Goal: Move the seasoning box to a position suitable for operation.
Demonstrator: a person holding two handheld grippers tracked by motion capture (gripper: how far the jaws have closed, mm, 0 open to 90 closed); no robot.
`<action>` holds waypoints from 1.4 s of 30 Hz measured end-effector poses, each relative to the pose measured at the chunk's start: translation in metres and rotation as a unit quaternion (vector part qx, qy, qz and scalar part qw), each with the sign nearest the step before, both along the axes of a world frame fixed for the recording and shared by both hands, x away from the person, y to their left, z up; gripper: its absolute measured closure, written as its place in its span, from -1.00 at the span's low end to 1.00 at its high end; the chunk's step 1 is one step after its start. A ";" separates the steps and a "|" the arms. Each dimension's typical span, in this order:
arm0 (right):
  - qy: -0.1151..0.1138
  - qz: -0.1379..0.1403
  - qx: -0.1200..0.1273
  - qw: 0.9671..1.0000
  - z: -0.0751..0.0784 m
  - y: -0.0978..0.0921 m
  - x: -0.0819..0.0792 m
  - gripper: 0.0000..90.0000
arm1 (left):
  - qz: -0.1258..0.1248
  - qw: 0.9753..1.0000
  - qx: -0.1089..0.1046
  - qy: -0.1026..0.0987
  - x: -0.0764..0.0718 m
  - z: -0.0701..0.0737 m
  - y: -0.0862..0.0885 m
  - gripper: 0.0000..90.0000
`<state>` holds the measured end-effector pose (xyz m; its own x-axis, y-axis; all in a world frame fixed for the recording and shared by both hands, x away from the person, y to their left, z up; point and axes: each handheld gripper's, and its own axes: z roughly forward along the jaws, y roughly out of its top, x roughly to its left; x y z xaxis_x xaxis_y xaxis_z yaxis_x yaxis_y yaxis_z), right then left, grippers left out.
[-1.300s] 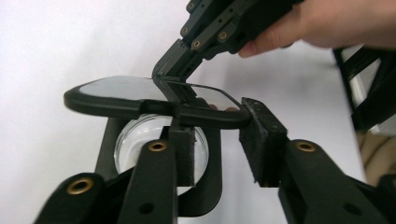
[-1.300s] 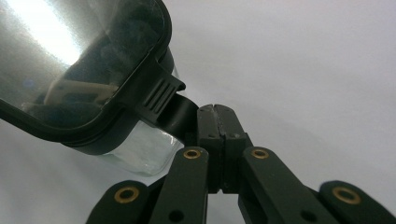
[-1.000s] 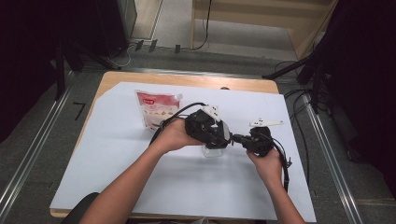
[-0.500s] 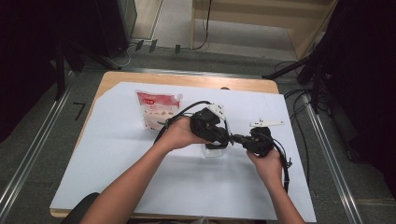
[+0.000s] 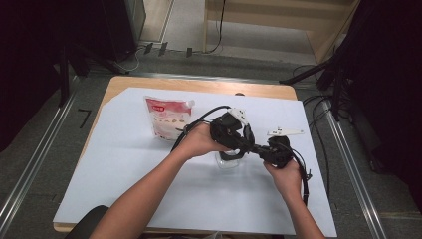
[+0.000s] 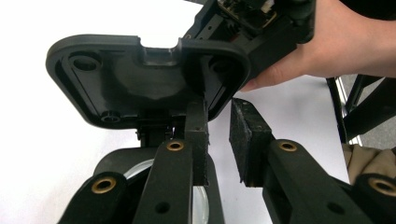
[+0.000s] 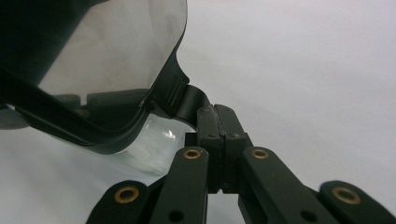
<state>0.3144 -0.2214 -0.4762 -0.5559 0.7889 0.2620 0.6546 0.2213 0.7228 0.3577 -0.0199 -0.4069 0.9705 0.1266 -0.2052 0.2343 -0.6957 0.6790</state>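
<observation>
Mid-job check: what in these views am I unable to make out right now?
- High view: the clear container sits mostly under the left hand; its contents can't be told.
- Left gripper view: the black lid blocks the container's mouth.
- Right gripper view: the lid's tab vanishes between the right gripper's shut fingers; grip depth unclear.
- High view: the print on the pouch is too small to read.

The left gripper (image 5: 238, 145) has drifted a little to the right over the last second, closing in on the right gripper (image 5: 262, 149), so the two now sit bunched together over the clear container (image 5: 226, 162) on the counter (image 5: 124, 164). The person's left hand (image 5: 199, 141) has slid along with it, away from the pink pouch (image 5: 166, 117). The black lid (image 6: 144, 74) is tilted up off the container, its tab pinched by the right fingers (image 7: 219, 140).
</observation>
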 end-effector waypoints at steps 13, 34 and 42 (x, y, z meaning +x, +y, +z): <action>0.001 0.005 -0.001 1.000 -0.001 -0.001 0.000 1.00 | 0.028 1.000 0.000 0.001 -0.001 0.002 0.018 0.50; -0.004 0.015 0.013 1.000 0.013 -0.014 -0.027 0.70 | 0.079 0.996 -0.033 0.016 -0.009 0.005 0.075 0.15; -0.013 0.032 0.012 0.999 0.016 -0.008 -0.040 0.40 | 0.089 0.995 -0.041 0.015 -0.009 0.008 0.096 0.08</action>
